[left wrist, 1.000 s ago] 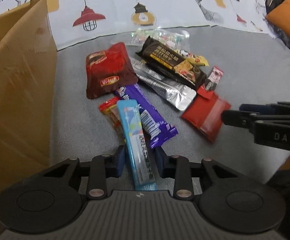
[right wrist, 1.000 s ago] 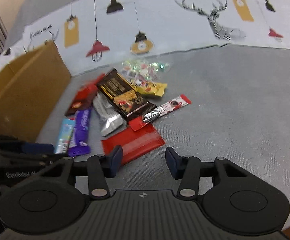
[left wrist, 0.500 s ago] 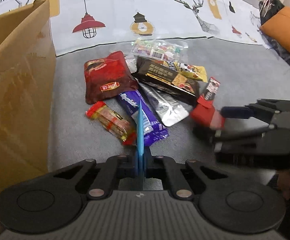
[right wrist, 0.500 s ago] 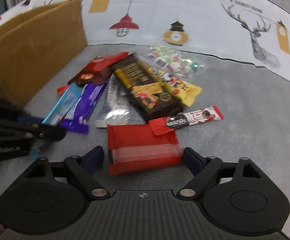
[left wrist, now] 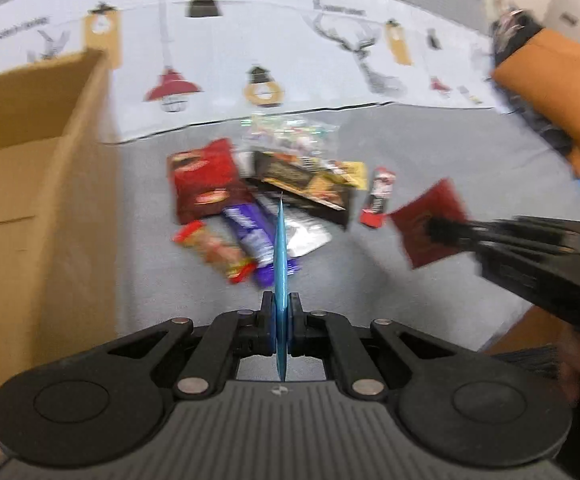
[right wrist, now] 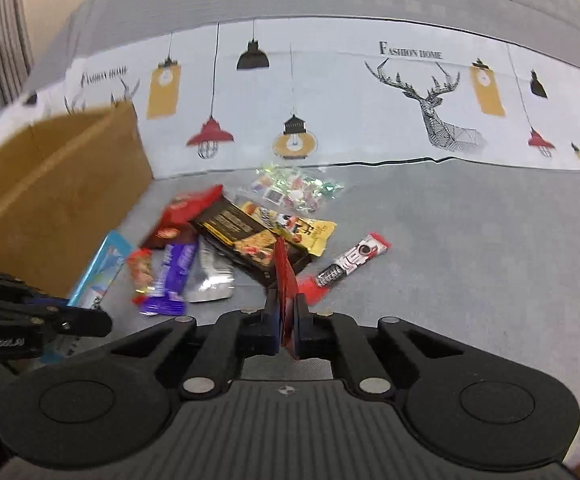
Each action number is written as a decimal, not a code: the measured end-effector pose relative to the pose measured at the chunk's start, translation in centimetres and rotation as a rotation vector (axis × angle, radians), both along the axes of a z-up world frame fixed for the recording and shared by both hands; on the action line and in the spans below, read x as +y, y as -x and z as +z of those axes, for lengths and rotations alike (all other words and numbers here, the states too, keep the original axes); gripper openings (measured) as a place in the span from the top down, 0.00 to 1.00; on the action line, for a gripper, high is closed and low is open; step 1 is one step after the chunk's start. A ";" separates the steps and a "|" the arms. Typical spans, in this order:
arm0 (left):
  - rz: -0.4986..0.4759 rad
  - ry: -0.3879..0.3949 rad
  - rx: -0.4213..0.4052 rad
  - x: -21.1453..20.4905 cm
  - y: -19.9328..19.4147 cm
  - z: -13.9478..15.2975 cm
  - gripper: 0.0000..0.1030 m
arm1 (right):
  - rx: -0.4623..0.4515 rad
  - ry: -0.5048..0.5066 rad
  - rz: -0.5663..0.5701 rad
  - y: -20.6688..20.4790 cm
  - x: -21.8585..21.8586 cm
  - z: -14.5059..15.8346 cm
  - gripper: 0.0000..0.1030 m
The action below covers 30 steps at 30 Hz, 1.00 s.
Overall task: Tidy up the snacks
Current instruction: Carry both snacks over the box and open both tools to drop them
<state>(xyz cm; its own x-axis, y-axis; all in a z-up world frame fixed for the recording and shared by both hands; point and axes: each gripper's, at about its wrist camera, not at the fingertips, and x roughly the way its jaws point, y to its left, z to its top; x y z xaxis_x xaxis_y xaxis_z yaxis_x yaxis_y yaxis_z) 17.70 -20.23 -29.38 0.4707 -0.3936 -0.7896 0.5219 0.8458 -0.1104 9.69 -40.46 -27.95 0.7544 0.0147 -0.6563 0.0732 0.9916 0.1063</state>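
The left gripper has its jaws clamped on a thin blue snack packet, which stands edge-on between them and is lifted above the pile; in the right wrist view the same packet shows its face just beside the cardboard box. The right gripper has just been closing, and its jaws are now clamped on a flat red packet, held edge-on and raised off the grey surface; from the left wrist view that red packet hangs at the right of the pile, pinched at its near edge.

The other snacks lie in a loose heap on the grey surface, right of the box: a dark red pouch, a purple bar, a red-and-yellow wrapped snack, a silver packet, a black-and-gold bar, a yellow packet, a clear bag of small sweets at the far side, and a red-and-white stick sachet lying apart at the right. A printed cloth with lamps and a deer runs along the far edge.
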 end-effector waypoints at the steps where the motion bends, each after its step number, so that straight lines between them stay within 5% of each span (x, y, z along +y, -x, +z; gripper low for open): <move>1: 0.010 0.018 0.014 0.5 0.0 0.7 0.96 | -0.008 -0.003 -0.005 0.5 0.5 0.6 0.94; 7: 0.073 0.106 -0.041 4.9 0.8 6.3 0.96 | -0.101 -0.079 0.025 2.6 5.6 6.4 0.94; 18: 0.197 0.221 -0.268 15.1 2.6 15.2 0.96 | -0.248 -0.062 0.276 1.0 18.0 16.5 0.94; 23: 0.271 0.219 -0.304 18.9 1.2 15.1 0.96 | -0.211 -0.097 0.355 -1.8 22.4 16.6 0.94; 30: 0.383 0.177 -0.149 23.4 -3.1 8.5 0.96 | -0.015 -0.267 0.323 -7.2 25.5 10.1 0.94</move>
